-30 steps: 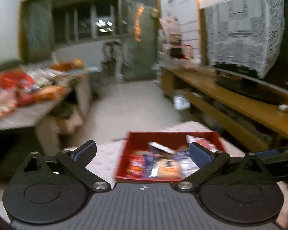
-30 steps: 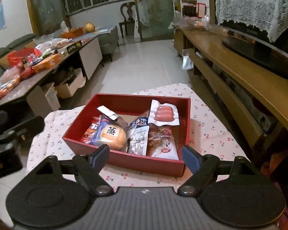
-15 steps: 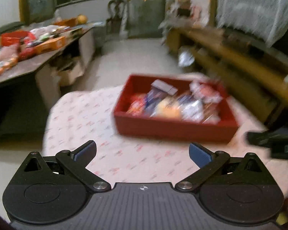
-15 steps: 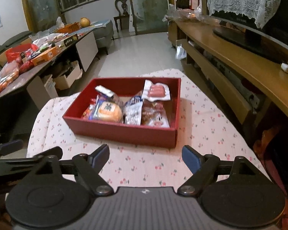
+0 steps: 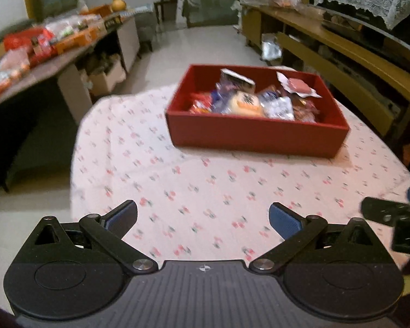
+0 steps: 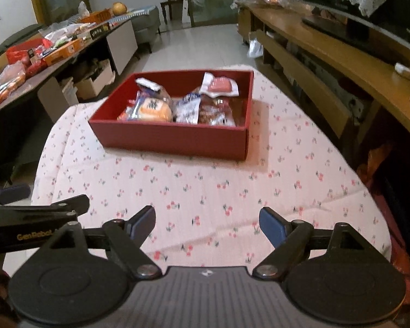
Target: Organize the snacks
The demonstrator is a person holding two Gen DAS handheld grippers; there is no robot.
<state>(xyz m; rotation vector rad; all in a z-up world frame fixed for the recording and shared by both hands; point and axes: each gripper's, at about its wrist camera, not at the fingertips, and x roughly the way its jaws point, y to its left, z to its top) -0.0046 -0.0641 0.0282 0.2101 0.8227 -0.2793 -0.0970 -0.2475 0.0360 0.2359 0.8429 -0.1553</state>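
Observation:
A red box (image 5: 257, 136) (image 6: 172, 138) stands on the far part of a round table with a cherry-print cloth (image 5: 194, 180) (image 6: 205, 188). Several wrapped snacks lie in it: a yellow bun pack (image 5: 246, 104) (image 6: 151, 110), a pink sausage pack (image 5: 298, 84) (image 6: 221, 86), a silver-blue pouch (image 6: 188, 108). My left gripper (image 5: 203, 217) hangs open over the near cloth, nothing between its blue pads. My right gripper (image 6: 206, 222) is open too, well short of the box. Each gripper shows at the edge of the other's view.
A long table (image 6: 49, 54) at the left is piled with packets and boxes, cardboard boxes beneath it. A wooden TV bench (image 6: 341, 54) runs along the right. Tiled floor (image 6: 199, 46) stretches beyond the round table toward a chair and a door.
Both grippers have drawn back from the red box and sunk toward the near cloth. The left one has tipped downward, so the box now sits farther up in its view.

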